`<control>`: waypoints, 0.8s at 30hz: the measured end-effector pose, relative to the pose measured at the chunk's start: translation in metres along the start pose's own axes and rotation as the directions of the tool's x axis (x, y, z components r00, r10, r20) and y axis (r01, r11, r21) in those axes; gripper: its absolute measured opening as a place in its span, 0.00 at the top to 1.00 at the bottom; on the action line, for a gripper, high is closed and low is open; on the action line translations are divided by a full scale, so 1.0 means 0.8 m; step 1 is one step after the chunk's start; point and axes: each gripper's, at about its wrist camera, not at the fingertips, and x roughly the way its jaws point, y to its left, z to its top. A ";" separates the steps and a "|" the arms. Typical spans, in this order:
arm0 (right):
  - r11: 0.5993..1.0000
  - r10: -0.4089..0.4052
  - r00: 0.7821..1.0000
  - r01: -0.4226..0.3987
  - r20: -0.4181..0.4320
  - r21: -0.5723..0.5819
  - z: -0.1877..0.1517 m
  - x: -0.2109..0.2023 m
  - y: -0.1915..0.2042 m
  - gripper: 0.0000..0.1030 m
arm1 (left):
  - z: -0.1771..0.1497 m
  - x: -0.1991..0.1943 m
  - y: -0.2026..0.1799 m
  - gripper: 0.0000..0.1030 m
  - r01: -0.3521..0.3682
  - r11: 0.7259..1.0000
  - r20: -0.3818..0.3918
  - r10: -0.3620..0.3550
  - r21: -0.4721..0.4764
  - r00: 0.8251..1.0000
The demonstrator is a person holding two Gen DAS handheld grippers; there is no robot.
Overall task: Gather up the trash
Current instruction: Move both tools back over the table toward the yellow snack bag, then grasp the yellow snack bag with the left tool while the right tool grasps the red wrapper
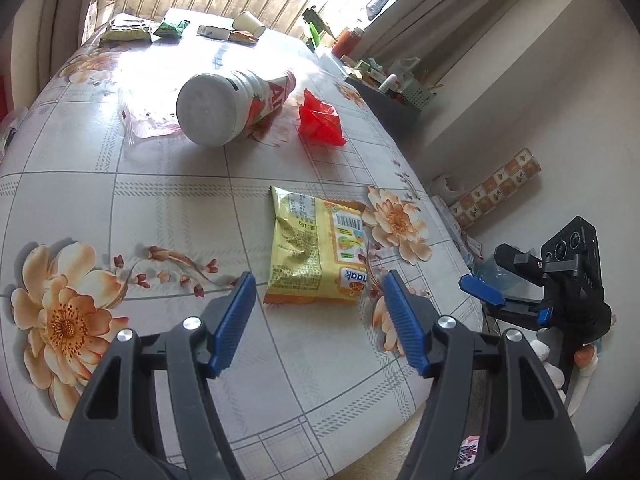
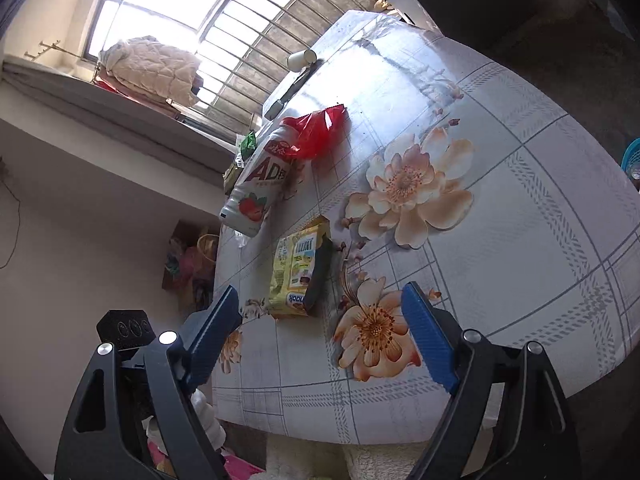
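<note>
A yellow snack packet (image 1: 316, 244) (image 2: 298, 276) lies flat near the front edge of the flowered table (image 1: 180, 208). My left gripper (image 1: 319, 280) hovers just short of it, open, with nothing between its blue pads. Farther back a white strawberry drink bottle (image 1: 224, 108) (image 2: 260, 176) lies on its side beside a crumpled red plastic bag (image 1: 320, 120) (image 2: 320, 132). My right gripper (image 2: 320, 292) is open and empty over the table's near corner, with the packet ahead of it. The left wrist view also shows it, off the table's right edge (image 1: 496, 276).
At the far end lie green packets (image 1: 124, 32), a flat box (image 1: 224, 34) and a tipped paper cup (image 1: 248, 24) (image 2: 302, 59). A cluttered shelf (image 1: 384, 80) stands to the right of the table. A blue basket (image 2: 632, 160) sits beyond the table's right side.
</note>
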 end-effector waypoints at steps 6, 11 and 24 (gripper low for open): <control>0.990 -0.112 0.994 0.112 0.001 -0.090 0.025 0.026 0.028 0.26 | 0.030 0.047 -0.002 0.47 -0.093 0.994 -0.052 0.095 0.049 0.994; 0.949 -0.199 0.980 0.200 0.031 -0.242 0.079 0.057 0.068 0.25 | 0.035 0.069 -0.020 0.50 -0.157 0.974 -0.060 0.169 0.166 0.984; 0.911 -0.344 0.938 0.320 -0.049 -0.260 0.227 0.228 0.081 0.26 | 0.022 0.079 -0.019 0.76 -0.250 0.946 -0.050 0.265 0.205 0.963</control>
